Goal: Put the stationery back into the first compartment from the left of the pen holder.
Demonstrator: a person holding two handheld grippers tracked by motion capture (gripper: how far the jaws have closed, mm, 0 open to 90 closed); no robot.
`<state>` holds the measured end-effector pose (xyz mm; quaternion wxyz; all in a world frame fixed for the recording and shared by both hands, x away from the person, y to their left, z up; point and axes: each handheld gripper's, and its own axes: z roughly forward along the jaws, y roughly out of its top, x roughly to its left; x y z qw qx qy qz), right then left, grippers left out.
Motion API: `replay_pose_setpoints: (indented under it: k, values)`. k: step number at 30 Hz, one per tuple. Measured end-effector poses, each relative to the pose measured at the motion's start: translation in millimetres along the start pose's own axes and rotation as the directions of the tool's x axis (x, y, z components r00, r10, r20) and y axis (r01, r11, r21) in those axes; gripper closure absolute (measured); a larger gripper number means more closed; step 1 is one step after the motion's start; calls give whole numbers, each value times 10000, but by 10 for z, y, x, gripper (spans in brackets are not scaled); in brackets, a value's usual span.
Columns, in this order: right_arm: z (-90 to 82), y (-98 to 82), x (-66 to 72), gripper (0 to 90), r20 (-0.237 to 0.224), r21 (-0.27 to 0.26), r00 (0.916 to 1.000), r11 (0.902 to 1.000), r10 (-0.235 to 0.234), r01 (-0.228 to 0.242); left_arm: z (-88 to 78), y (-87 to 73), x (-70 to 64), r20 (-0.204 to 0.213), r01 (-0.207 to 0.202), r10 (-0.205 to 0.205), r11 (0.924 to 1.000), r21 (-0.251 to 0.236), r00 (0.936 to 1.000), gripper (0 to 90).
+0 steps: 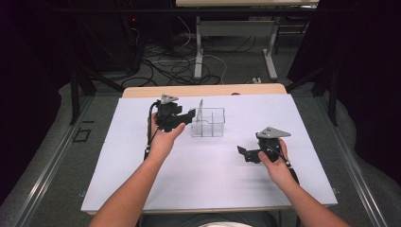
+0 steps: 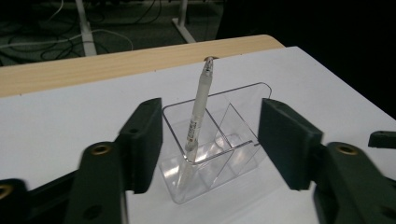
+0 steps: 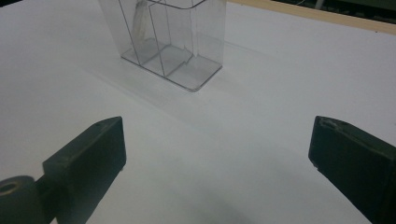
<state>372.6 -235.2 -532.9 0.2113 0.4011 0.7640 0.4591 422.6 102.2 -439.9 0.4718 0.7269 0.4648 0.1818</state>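
A clear plastic organizer point(image 1: 208, 123) point(image 2: 219, 140) point(image 3: 170, 42) with several compartments stands on the white sheet. A white pen point(image 1: 200, 109) point(image 2: 198, 114) leans upright in its left compartment. My left gripper point(image 1: 191, 115) point(image 2: 210, 144) is just left of the organizer, open, its jaws apart on either side of the pen without touching it. My right gripper point(image 1: 242, 153) point(image 3: 217, 158) rests low on the sheet to the right, open, with nothing between its jaws, pointing toward the organizer.
The white sheet point(image 1: 208, 156) covers a wooden table whose far edge point(image 1: 203, 90) shows beyond it. Past the table are a second table's legs point(image 1: 198, 52) and cables point(image 1: 165, 61) on the floor.
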Motion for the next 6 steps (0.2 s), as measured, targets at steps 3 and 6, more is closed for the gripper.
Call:
replay_pose_setpoints:
  k: [3,6]
  values:
    - [-1,-2,-2,40,0,-1,10000,10000,60,-60,-111,-51,33,124,-361,363,9992,-193,9993,349]
    - [0,-3,0,40,20,41,10000,10000,81,-81,-224,-110,61,292,-414,430,9977,-528,9986,320]
